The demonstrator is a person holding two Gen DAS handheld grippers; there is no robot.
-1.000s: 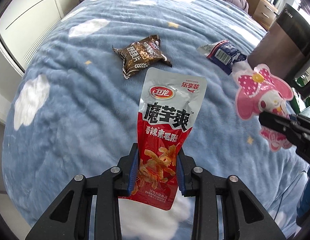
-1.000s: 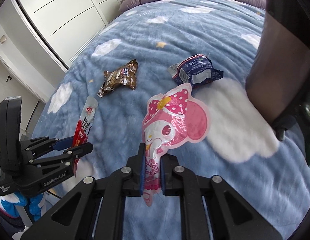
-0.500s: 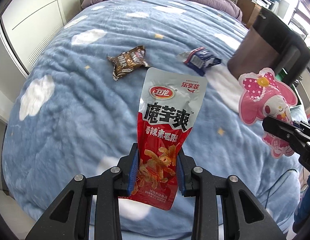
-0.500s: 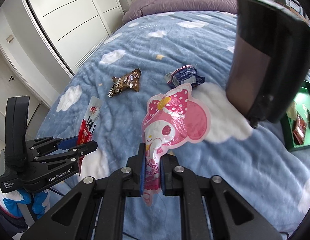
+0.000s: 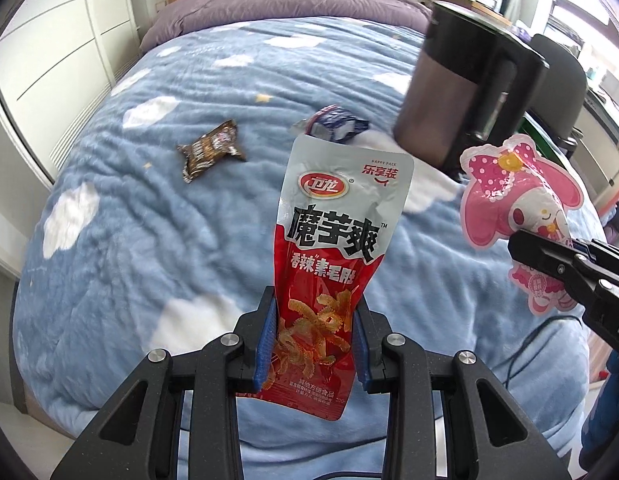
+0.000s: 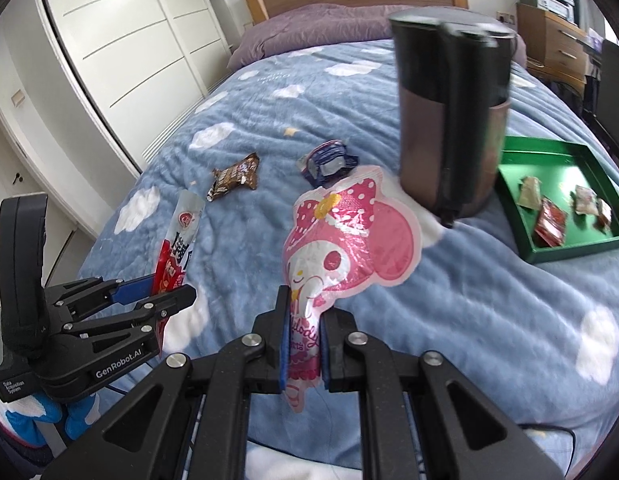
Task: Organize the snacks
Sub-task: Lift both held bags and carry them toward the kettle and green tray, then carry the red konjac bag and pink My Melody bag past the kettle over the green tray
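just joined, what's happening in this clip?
Snack sorting on a bed. The left gripper is shut on a red konjac snack packet; the right gripper is shut on a pink cartoon-character pouch. Both are held above the blue blanket. A brown wrapper and a blue wrapper lie on the bed. The green tray, beside a dark kettle, already holds several packets.

"魔芋爽", "HAPPY PACK" on red snack packet [image 5: 329, 248]; "GenRobot.AI" on left gripper [image 6: 149, 296].
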